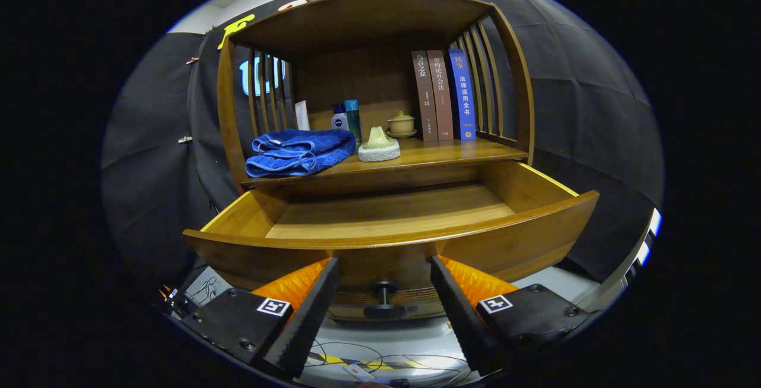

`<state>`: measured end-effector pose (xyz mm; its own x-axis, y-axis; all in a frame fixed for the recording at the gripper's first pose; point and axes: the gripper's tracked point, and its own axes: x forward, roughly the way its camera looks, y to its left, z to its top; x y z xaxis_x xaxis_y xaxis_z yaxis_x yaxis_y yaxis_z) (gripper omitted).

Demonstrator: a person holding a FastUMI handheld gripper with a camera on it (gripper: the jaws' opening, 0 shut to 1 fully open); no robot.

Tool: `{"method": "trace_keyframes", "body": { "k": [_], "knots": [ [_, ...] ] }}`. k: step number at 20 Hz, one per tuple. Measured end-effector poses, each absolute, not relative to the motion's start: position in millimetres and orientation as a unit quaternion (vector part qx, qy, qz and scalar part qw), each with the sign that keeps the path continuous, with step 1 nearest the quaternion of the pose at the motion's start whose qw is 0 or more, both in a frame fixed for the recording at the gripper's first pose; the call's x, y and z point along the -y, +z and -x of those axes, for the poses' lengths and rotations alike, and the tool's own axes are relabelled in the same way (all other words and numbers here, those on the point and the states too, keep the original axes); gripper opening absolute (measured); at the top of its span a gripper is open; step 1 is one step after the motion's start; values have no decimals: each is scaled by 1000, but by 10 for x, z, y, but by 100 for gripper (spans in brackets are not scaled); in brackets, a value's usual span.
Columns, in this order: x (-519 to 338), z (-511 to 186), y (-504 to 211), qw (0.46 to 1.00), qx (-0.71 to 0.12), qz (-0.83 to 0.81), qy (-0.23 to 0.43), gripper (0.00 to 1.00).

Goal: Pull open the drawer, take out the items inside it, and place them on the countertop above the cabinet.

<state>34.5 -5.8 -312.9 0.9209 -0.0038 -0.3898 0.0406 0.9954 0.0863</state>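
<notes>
Just ahead of the gripper (385, 290), at twelve o'clock from its spread fingers, the drawer (392, 239) stands pulled well out of the wooden cabinet (374, 25). The fingers are wide apart and hold nothing; the dark knob (384, 300) on the drawer's front sits in the gap between them, touched by neither as far as the view tells. The drawer's long axis runs across the line of the fingers, nine to three o'clock, with its curved front panel nearest and its floor beyond and a little above the tips.

The visible part of the drawer floor is bare wood; no item lies on it. The strip right behind the front panel is hidden by that panel, so I cannot tell whether anything rests there.

Above the drawer, the countertop (464, 151) carries the goods. At about eleven o'clock from the fingers lies a folded blue towel (297, 151); at twelve o'clock a pale green piece on a white pad (379, 145); behind these, a white tube (302, 116), small bottles (346, 117) and a lidded cup on a saucer (402, 124). At about one o'clock three books (443, 95) stand upright against the slatted side.

Judging from this, the opening is done and the emptying seems finished or close to it. Any coming move would turn on reaching up and over the front panel to check the hidden strip.
</notes>
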Motion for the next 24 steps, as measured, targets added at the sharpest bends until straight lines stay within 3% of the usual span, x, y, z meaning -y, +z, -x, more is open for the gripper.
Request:
{"method": "trace_keyframes", "body": {
  "k": [24],
  "knots": [
    [71,-1695,-3260,979,-203,-31,-14,99]
  ]
}}
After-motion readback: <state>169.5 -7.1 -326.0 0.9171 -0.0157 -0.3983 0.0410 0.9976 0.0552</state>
